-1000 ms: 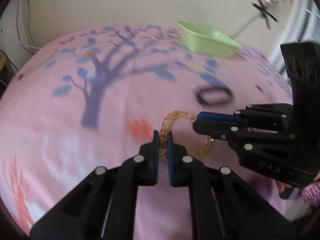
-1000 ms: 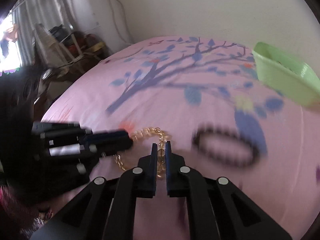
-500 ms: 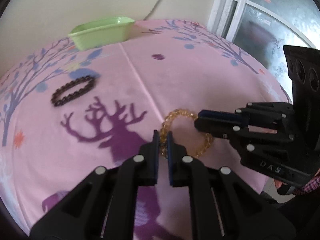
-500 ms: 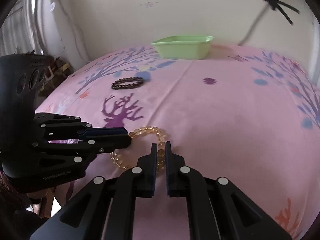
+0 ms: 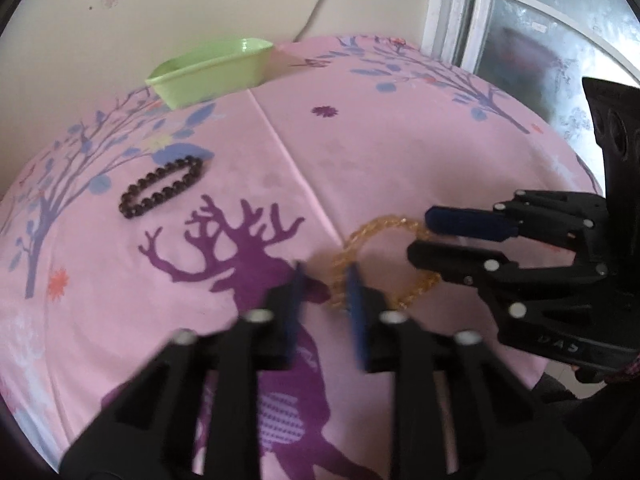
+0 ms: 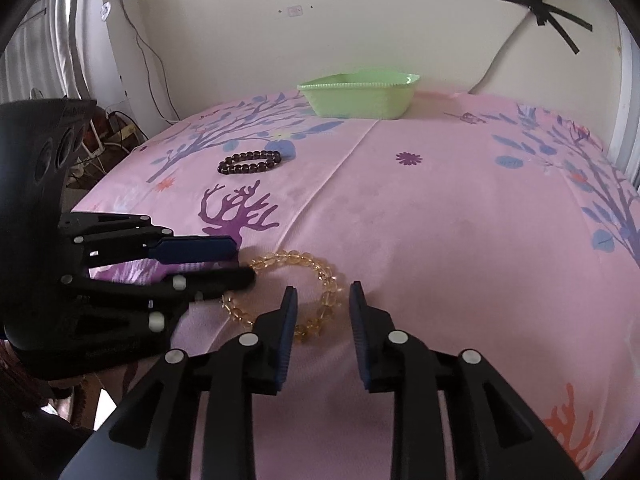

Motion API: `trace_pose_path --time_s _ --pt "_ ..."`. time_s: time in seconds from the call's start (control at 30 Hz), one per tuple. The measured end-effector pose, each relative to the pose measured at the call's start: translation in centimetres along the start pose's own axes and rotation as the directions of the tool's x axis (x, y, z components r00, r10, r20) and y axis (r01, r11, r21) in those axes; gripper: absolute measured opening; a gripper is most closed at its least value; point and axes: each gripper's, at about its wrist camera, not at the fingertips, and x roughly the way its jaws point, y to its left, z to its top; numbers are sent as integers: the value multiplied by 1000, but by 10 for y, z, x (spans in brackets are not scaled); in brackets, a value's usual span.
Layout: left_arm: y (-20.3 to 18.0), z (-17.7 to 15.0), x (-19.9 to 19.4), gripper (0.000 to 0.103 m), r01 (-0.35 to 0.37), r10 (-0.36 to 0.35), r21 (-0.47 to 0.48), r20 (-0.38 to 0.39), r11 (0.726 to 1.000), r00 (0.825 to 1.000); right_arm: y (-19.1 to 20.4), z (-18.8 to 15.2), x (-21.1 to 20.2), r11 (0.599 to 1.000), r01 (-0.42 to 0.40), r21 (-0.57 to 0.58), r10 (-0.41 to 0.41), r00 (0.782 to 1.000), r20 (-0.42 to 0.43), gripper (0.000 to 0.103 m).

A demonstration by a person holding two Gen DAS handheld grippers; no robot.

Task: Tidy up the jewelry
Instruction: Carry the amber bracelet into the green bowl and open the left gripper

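An amber bead bracelet point(image 5: 384, 224) point(image 6: 304, 258) lies flat on the pink cloth near the table's front edge. My left gripper point(image 5: 325, 280) point(image 6: 240, 260) is open, with the bracelet's left side in the gap between its fingers and neither pad pressing on it. My right gripper point(image 6: 322, 290) point(image 5: 420, 236) is open too, and the bracelet's right side sits between its spread fingers. The two grippers face each other across the ring. A dark bead bracelet point(image 5: 160, 190) point(image 6: 250, 162) lies further back on the left. A green plastic tray point(image 5: 212, 72) point(image 6: 360, 96) stands at the far edge by the wall.
The pink tablecloth point(image 6: 460, 220) has printed trees and a purple deer. A wall runs behind the tray, with a taped cable point(image 6: 540, 4) on it. A window point(image 5: 540, 40) is at the right, and cables and clutter point(image 6: 108, 128) lie at the left.
Both grippers carried the amber bracelet across the table, away from the dark bracelet. They have now opened their jaws and let it go; it lies on the cloth.
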Motion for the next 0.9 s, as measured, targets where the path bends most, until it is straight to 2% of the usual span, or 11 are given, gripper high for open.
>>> trace_pose_path --time_s 0.03,0.13,0.23,0.33,0.43,0.57,0.63,0.67,0.77,0.9 --pt "2 0 0 8 14 -14 -11 -1 1000 1000 1 -1 0 1000 11 -12 -11 1000 4 0" --pt "4 6 1 7 31 -31 -3 -11 1000 999 3 5 3 1000 -23 -19 23 1000 -7 0" --pt "19 26 -2 7 57 -57 -19 0 998 998 -2 28 2 997 -71 -6 71 997 25 0" --pt "43 62 -10 7 63 -61 -44 50 997 997 -14 71 1 994 -106 1 106 991 85 0" --pt "75 113 -13 7 46 -37 -79 113 996 993 -28 125 6 991 -136 7 134 981 141 0" --pt "121 179 -3 7 33 -9 -154 155 988 988 -47 199 33 991 -134 24 127 973 190 0" --pt "135 205 6 7 -2 31 -163 173 987 984 -57 230 54 993 -113 30 105 976 191 0" --pt "144 220 16 7 -30 58 -166 168 986 984 -61 239 63 994 -101 33 93 977 192 0" --pt "165 240 47 7 -54 81 -207 128 977 988 -78 260 99 993 -93 74 81 984 158 0" --pt "178 243 85 7 -107 124 -210 67 972 990 -92 264 142 991 -82 106 71 992 103 0"
